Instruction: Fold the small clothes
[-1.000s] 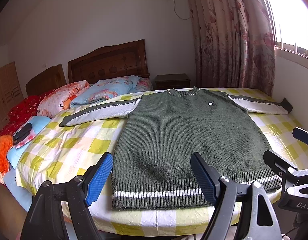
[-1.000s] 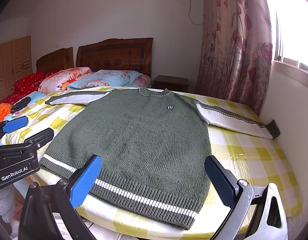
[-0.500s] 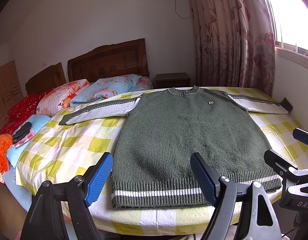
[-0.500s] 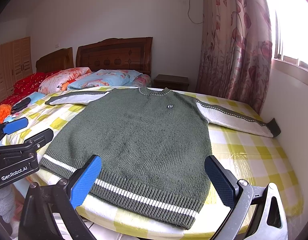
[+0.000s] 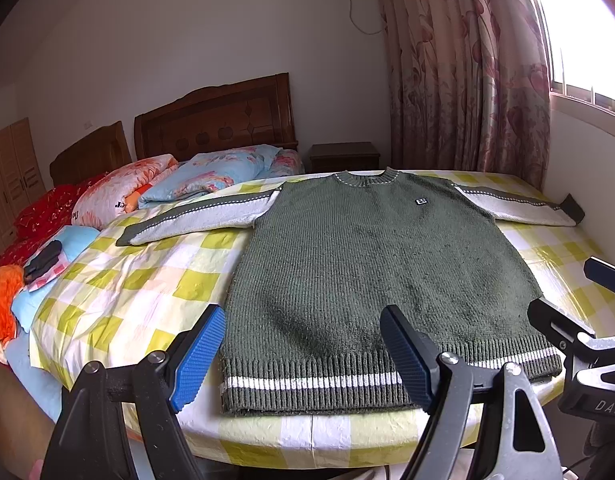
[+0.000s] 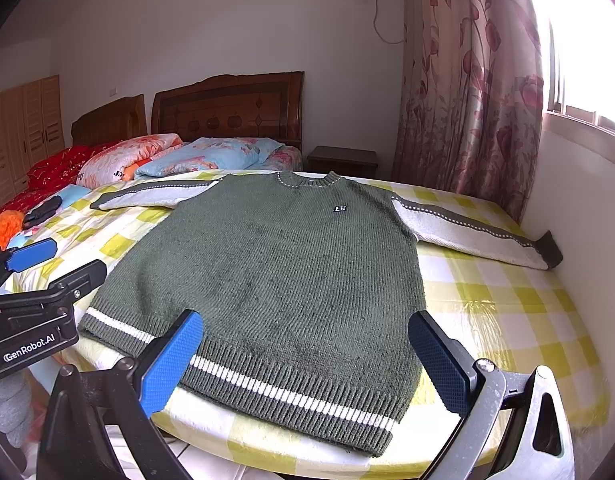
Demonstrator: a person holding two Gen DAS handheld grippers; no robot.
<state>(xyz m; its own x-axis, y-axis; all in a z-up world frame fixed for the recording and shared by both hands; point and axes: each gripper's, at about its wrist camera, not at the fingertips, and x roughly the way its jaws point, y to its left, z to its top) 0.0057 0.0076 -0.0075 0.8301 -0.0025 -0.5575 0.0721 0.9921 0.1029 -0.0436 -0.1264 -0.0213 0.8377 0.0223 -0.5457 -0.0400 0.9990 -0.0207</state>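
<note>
Across the checked bedspread (image 5: 139,276) your green sweater (image 5: 371,264) lies flat, sleeves out (nothing folded yet); your left gripper (image 5: 303,354) and right gripper (image 6: 307,360) hover wide, empty.

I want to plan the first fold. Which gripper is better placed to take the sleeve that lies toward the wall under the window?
Right. The right gripper hangs open over the sweater's hem on the side of that sleeve. The left gripper, also open, is near the other hem corner, farther from it.
</note>
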